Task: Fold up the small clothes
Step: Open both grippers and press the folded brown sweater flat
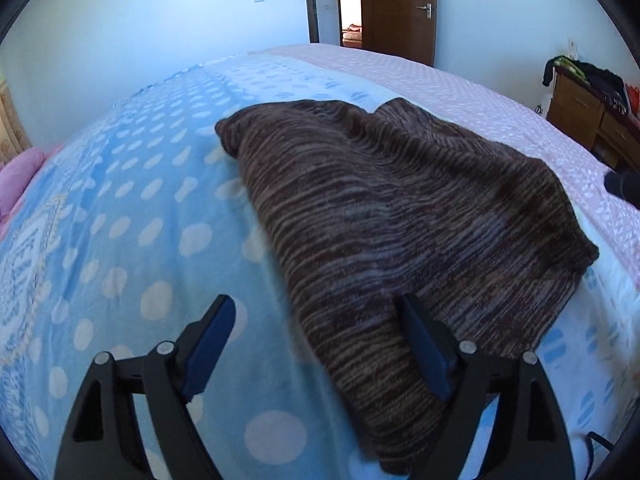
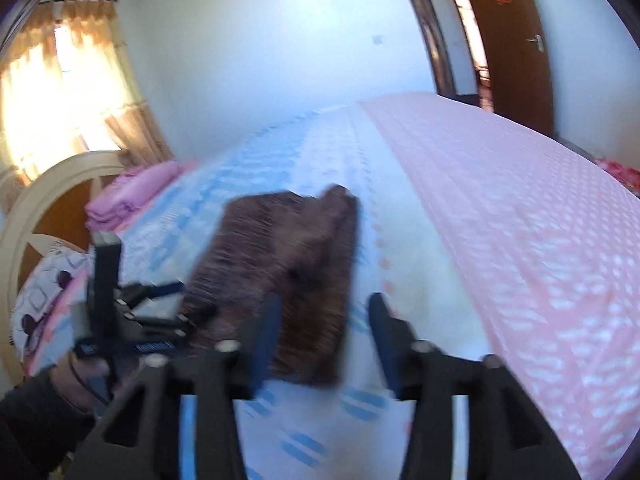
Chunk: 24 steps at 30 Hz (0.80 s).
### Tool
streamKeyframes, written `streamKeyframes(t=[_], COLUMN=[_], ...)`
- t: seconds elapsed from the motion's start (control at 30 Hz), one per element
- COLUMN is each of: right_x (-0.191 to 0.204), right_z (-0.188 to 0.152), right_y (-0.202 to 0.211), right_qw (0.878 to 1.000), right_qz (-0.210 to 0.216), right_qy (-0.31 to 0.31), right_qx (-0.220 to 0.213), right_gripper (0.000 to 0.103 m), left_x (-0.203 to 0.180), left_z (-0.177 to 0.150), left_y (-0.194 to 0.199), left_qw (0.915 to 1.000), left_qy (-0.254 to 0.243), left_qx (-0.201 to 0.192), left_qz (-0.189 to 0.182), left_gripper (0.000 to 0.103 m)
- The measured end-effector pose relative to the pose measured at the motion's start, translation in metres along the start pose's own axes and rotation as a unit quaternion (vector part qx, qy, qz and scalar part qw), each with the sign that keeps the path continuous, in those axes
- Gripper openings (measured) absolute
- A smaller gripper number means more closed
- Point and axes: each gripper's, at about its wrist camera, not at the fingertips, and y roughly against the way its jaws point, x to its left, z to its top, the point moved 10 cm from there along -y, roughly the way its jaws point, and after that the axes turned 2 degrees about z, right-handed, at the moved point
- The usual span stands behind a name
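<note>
On the bed (image 1: 120,208), a brown sweater (image 1: 400,216) lies apparently folded; left tongs (image 1: 320,320) and right tongs (image 2: 324,312) gape wide, holding nothing.

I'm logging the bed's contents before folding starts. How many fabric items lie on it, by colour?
Brown striped knit garment: 1
Pink folded cloth near the headboard: 1
Blue and white polka-dot blanket: 1
Pink patterned bedsheet: 1
Total: 4

Brown ribbed knit garment (image 1: 400,216), soft matt fleece blanket (image 1: 132,232), glossy wooden door (image 1: 400,8)
</note>
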Motion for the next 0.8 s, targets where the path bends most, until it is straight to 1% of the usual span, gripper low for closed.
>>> streamKeyframes(t=[0.1,0.13,0.2,0.27,0.3,0.33,0.37,0.4,0.47,0.5,0.53,0.6,0.63,0.7,0.77,0.8], right_x=[0.051,0.070,0.083,0.093,0.096,0.098,0.100,0.104,0.110,0.114,0.118,0.128,0.130,0.128,0.125,0.123], right_z=[0.016,0.019,0.026,0.029,0.034,0.039,0.041,0.042,0.029,0.019,0.012,0.009,0.008,0.008,0.008,0.009], right_y=[-0.025,-0.041,-0.068,-0.104,-0.119,-0.139,-0.151,-0.167,-0.194,-0.210,-0.219,-0.224,-0.224,-0.223,-0.223,-0.219], right_qw=[0.997,0.994,0.993,0.990,0.989,0.988,0.987,0.984,0.975,0.970,0.967,0.969,0.970,0.972,0.975,0.975], right_qz=[0.056,0.077,0.083,0.089,0.093,0.096,0.093,0.093,0.105,0.108,0.111,0.107,0.098,0.090,0.093,0.096], right_qy=[0.051,0.069,0.068,0.052,0.043,0.040,0.046,0.058,0.072,0.076,0.081,0.107,0.114,0.109,0.103,0.102], right_qx=[0.011,0.030,0.049,0.092,0.103,0.116,0.124,0.138,0.183,0.203,0.214,0.195,0.191,0.185,0.176,0.172], right_gripper=[0.052,0.052,0.052,0.050,0.043,0.034,0.028,0.019,0.015,0.015,0.015,0.015,0.015,0.015,0.015,0.018], left_x=[-0.001,-0.002,-0.002,-0.001,0.000,0.002,0.003,0.004,0.007,0.009,0.011,0.017,0.019,0.021,0.023,0.024], left_z=[-0.003,-0.005,-0.007,-0.010,-0.013,-0.015,-0.017,-0.019,-0.022,-0.023,-0.024,-0.026,-0.026,-0.027,-0.027,-0.028], left_y=[0.003,0.005,0.006,0.008,0.009,0.010,0.011,0.011,0.012,0.012,0.013,0.013,0.012,0.010,0.009,0.008], left_qw=[0.9999,0.9997,0.9995,0.9995,0.9996,0.9997,0.9997,0.9997,0.9993,0.9991,0.9987,0.9979,0.9975,0.9970,0.9963,0.9962], left_qy=[-0.007,-0.010,-0.012,-0.006,0.000,0.010,0.016,0.022,0.036,0.042,0.049,0.064,0.070,0.077,0.084,0.086], left_qx=[-0.009,-0.011,-0.015,-0.015,-0.014,-0.011,-0.010,-0.009,-0.008,-0.009,-0.009,-0.010,-0.010,-0.007,-0.004,-0.004], left_qz=[0.013,0.017,0.026,0.026,0.024,0.018,0.014,0.010,0.004,0.002,0.002,0.000,-0.001,-0.009,-0.017,-0.018], left_gripper=[0.087,0.087,0.087,0.087,0.087,0.087,0.087,0.088,0.090,0.090,0.090,0.091,0.094,0.094,0.096,0.097])
